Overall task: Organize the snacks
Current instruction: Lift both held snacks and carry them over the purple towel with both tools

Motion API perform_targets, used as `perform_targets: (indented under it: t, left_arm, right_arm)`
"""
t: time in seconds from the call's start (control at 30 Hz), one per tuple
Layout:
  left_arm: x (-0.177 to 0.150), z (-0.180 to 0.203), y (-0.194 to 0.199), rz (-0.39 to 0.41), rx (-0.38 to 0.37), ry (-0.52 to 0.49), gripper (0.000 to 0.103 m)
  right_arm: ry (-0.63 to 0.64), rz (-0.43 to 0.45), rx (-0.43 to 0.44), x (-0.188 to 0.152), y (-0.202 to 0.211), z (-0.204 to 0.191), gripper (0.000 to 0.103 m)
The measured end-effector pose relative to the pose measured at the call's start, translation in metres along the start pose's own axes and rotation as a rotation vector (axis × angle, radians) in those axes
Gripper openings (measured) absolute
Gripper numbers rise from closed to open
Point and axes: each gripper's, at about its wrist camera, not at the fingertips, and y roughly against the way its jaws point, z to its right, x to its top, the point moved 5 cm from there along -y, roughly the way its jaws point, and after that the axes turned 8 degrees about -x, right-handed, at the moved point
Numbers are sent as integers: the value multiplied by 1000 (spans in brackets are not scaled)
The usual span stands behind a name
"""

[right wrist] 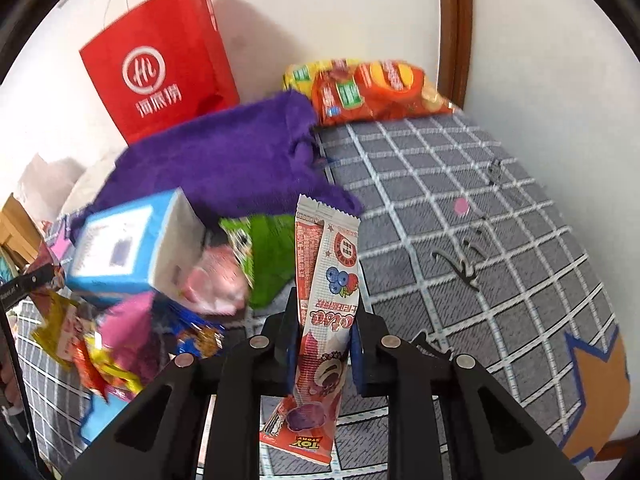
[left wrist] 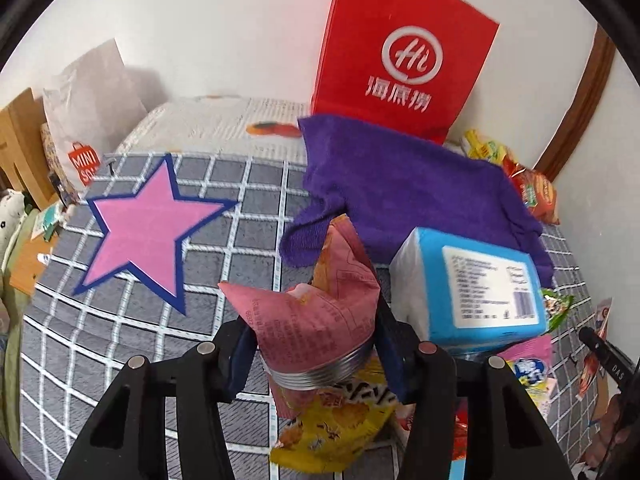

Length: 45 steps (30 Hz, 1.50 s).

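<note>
Grey checked bed (left wrist: 248,208), purple towel (left wrist: 400,188), snacks (right wrist: 380,88)

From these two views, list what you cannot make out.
- Left wrist view: snacks under the pink packet and yellow bag, hidden by the left gripper.
- Right wrist view: blue box and snack pile, motion-blurred.
- Right wrist view: red bag contents hidden by its walls.

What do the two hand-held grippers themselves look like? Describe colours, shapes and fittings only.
Both look alike. The left gripper has black angular arms with slot cut-outs, round silver pivot pins and dark blue pads. The right gripper shows the same black linkage, silver pins and blue pads. No cables or sleeves are visible.
</note>
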Motion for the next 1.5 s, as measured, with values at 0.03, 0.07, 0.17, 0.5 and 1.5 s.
perform_targets:
  t: [0.03, 0.07, 0.17, 0.5, 1.5]
  left_arm:
    - [2, 1, 5, 8, -1, -4, 51]
    - [4, 2, 11, 16, -1, -9, 51]
    - [11, 5, 27, 39, 3, -24, 51]
    - [30, 9, 60, 89, 2, -49, 51]
    - [100, 44, -29, 26, 6, -133, 51]
  right_arm:
    - [1, 10, 2, 3, 5, -1, 21]
    - [3, 22, 1, 6, 10, -2, 21]
    - [11, 60, -6, 17, 27, -7, 21]
    - [31, 115, 38, 43, 58, -39, 21]
    - [68, 128, 91, 122, 3, -80, 21]
